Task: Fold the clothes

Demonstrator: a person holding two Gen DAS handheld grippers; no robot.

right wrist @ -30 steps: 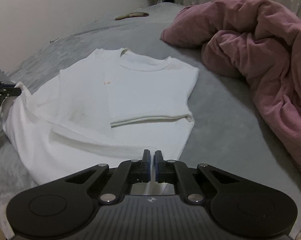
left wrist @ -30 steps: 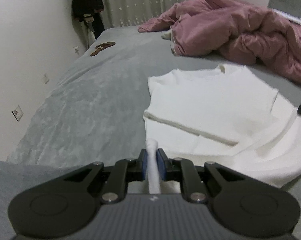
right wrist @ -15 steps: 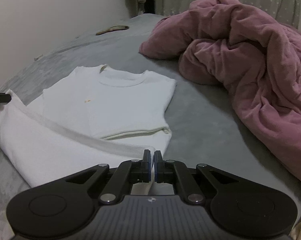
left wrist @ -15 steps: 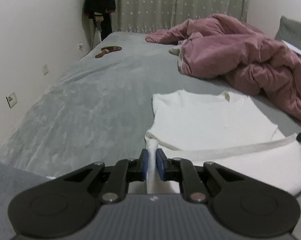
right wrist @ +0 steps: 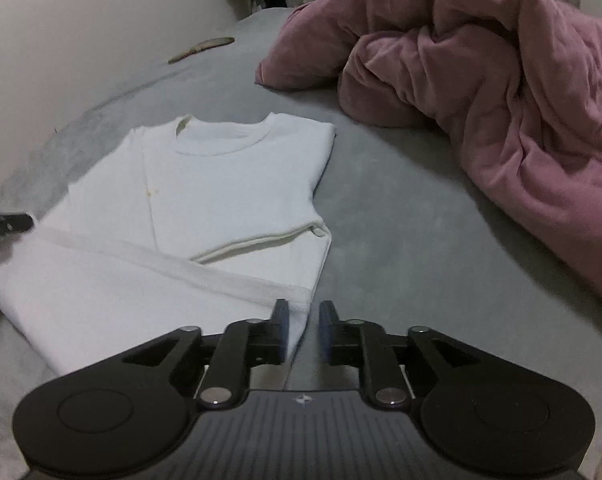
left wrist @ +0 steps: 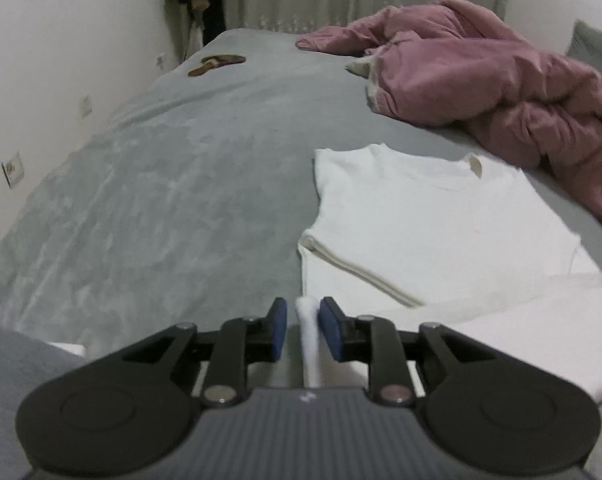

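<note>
Since a second earlier both grippers had carried the hem up over the white T-shirt [right wrist: 229, 184] and their jaws were opening; the left gripper [left wrist: 303, 330] kept a cloth ridge loose between spread pads, the right gripper [right wrist: 304, 330] had its corner beside the left pad. The shirt lay mid-frame on the grey bed [left wrist: 161, 200], hem band running crosswise between the tongs, collar toward the top.
</note>
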